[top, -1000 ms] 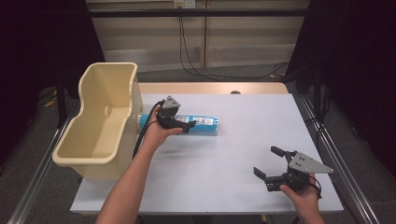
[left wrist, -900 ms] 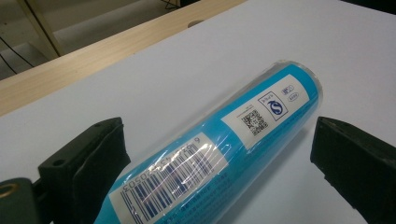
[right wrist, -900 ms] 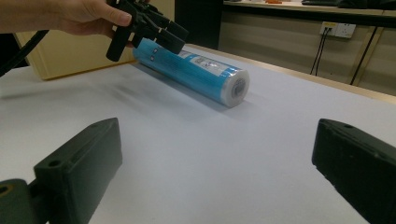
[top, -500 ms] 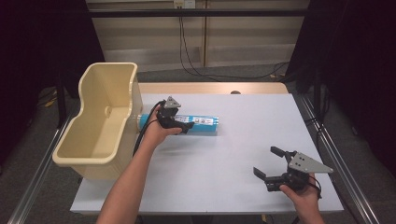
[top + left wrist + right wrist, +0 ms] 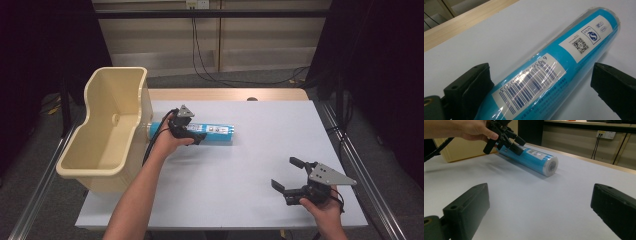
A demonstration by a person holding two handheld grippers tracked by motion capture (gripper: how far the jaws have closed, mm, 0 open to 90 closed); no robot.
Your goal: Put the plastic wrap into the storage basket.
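The blue tube lies on the desk beside the bin, film-wrapped, apparently stiff and slippery; left gripper fingers straddle its barcoded mid-body, released, a sound hold point.

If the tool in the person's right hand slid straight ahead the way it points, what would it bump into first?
Probably the blue tube: it lies ahead of the right tool across bare table, though it may pass just right of its end.

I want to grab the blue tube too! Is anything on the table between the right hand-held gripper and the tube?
Nothing visible: bare white table lies between the right hand-held gripper and the blue tube. The left hand-held gripper already straddles the tube's far end.
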